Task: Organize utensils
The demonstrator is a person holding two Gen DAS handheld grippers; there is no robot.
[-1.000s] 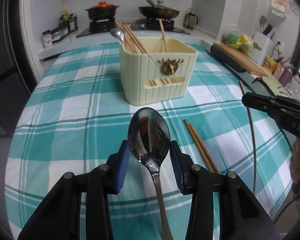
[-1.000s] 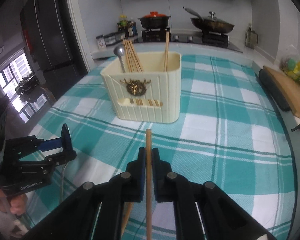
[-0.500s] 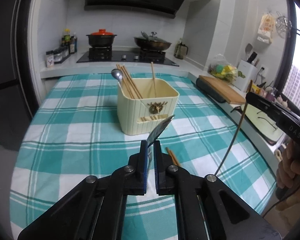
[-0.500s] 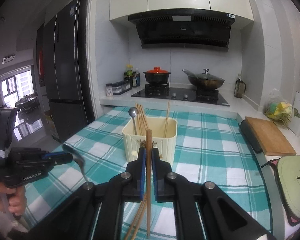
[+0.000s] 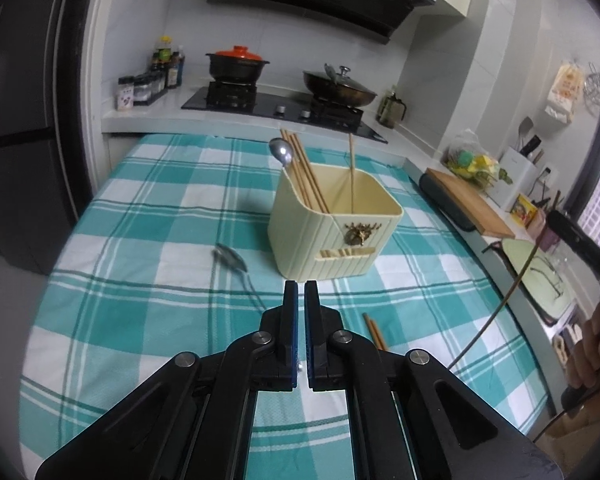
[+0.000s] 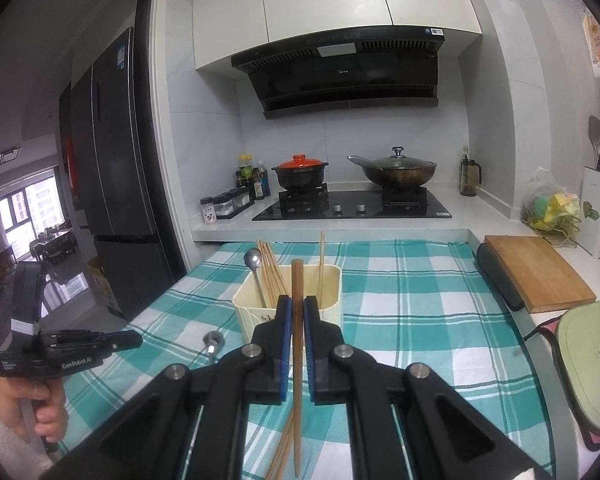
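Both hand-held grippers hang above the desk [image 5: 148, 216], which wears a teal and white checked cloth. On the left hand-held gripper [image 5: 301, 292] the blue-padded jaws are pressed together; a thin metal handle runs down to their base, where a small silver tip shows just under the pads. Whether the pads pinch it cannot be told. That handle belongs to a shiny steel spoon [image 5: 231, 258] whose bowl appears to the left of the cream ribbed plastic utensil box [image 5: 336, 236]. The right hand-held gripper [image 6: 297, 304] is clamped on a brown wooden chopstick [image 6: 297, 344], held nearly upright, its top rising above the fingertips in front of the box. Another wooden chopstick [image 6: 280, 452] shows slanting below the jaws. Inside the box stand a bundle of wooden chopsticks [image 5: 306, 172], a second metal spoon [image 5: 281, 151] with its bowl up, and one lone chopstick [image 5: 352, 172] at the back. A loose pair of chopsticks [image 5: 374, 332] lies on the cloth near the left gripper.
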